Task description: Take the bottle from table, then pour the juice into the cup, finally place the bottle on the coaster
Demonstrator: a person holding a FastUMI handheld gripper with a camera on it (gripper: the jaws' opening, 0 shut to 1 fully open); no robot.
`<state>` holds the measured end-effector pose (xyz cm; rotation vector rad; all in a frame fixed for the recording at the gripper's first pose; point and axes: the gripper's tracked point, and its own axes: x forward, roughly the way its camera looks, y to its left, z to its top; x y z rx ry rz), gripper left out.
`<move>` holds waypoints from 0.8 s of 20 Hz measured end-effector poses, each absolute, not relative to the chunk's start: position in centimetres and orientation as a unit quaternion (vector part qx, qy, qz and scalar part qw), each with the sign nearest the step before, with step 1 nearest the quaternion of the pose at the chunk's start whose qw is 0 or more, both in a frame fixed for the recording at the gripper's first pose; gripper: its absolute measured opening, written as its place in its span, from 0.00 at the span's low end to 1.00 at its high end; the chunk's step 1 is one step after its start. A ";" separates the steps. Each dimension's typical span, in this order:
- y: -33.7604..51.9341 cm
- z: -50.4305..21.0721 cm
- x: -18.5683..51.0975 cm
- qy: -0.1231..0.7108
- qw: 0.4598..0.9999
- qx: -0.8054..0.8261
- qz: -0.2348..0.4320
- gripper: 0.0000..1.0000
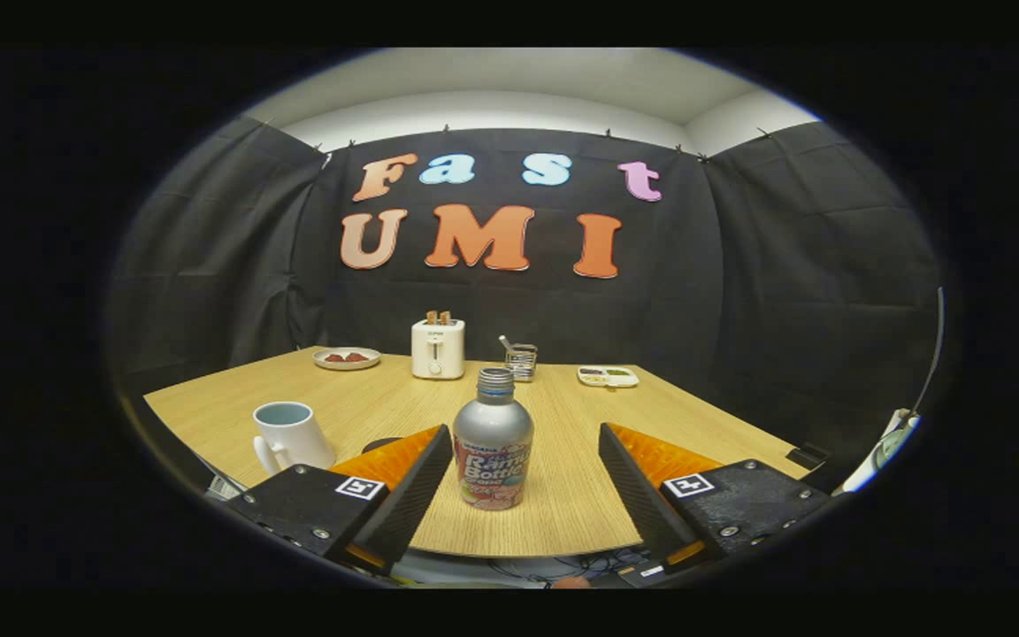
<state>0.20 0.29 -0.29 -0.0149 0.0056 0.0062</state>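
Silver metal with a screw cap, the bottle (494,440) stands upright on the wooden table (580,504), between the two fingers of the gripper (525,451). The fingers are spread wide; the left one comes very near the bottle, the right one is clearly apart from it. A white cup (290,436) stands to the left, just beyond the left finger. Far back on the table I see a white toaster (438,348), a small plate (347,357), a wire holder (520,360) and a flat tray (608,377).
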 end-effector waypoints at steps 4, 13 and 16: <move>0.5 -0.5 0.4 0.005 1.000 -0.010 0.005 0.99; 1.2 -2.1 1.7 0.019 1.000 -0.009 0.018 0.99; 1.5 -3.1 2.5 0.028 0.999 -0.010 0.022 0.99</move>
